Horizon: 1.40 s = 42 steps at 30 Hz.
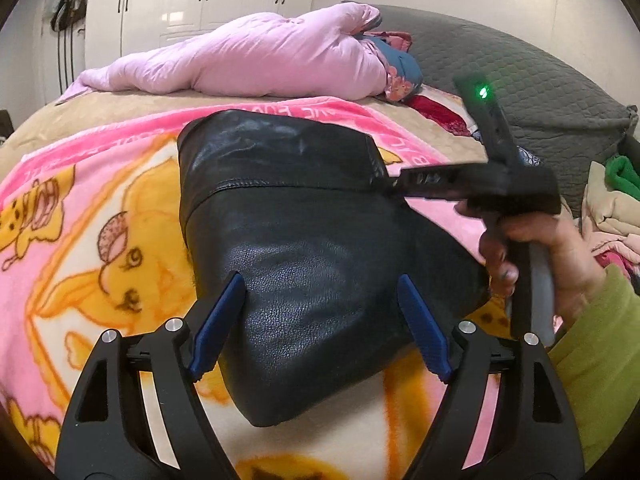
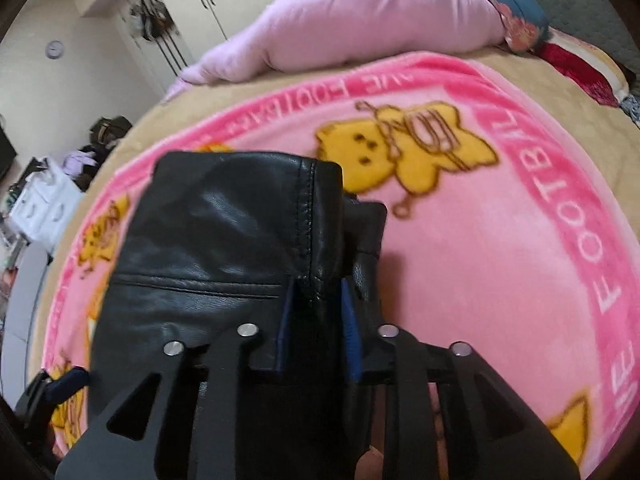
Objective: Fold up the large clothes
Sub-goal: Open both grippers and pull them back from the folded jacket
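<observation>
Black leather jacket [image 1: 304, 240] lies folded on pink cartoon blanket [image 1: 92, 208], mid-bed. Left wrist view: left gripper [image 1: 320, 328] spread wide, blue pads either side of jacket's near end, not pinching. Right wrist view: right gripper [image 2: 318, 312] clamped on jacket's seamed edge [image 2: 308, 216], pink duvet [image 2: 360, 20] far behind.

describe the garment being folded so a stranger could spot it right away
On the bed's pink cartoon-print fleece blanket lies a black leather jacket, partly folded. The right gripper pinches its edge. Glossy, grained and stitched, it is the only black item among pastel bedding.
</observation>
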Each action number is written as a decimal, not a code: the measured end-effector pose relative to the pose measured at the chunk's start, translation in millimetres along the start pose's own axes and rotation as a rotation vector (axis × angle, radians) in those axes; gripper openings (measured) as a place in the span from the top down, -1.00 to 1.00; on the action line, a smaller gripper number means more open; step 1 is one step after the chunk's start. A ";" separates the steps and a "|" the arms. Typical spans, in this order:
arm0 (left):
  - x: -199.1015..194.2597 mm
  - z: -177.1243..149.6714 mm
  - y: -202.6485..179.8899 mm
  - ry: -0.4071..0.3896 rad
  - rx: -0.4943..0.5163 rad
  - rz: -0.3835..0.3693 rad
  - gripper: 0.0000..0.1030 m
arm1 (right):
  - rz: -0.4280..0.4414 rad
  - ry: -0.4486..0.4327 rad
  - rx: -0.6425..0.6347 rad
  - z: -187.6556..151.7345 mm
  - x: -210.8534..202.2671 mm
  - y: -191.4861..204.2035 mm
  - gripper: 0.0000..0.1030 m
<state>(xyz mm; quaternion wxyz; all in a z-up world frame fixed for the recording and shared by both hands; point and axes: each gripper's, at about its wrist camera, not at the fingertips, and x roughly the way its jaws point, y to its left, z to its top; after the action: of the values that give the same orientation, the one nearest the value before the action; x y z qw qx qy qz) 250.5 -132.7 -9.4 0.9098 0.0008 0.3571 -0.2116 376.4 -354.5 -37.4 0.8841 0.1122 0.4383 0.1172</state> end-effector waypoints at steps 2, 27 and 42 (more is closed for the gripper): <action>-1.1 -0.8 0.0 0.001 -0.004 0.000 -0.38 | -0.016 -0.013 0.005 -4.9 -3.2 1.7 0.45; -79.5 -4.3 -4.7 -0.086 -0.032 -0.012 -0.82 | 0.000 -0.382 0.033 -97.8 -188.2 34.9 -0.90; -134.5 -53.9 -4.0 -0.119 -0.032 0.036 -0.82 | -0.105 -0.452 -0.098 -192.6 -234.5 68.5 -0.92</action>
<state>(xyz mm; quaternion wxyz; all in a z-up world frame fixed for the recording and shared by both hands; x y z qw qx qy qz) 125.8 -76.4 38.6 0.9329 -0.0199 0.3058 -0.1891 76.6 -342.8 45.0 0.9690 0.0693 0.2284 0.0640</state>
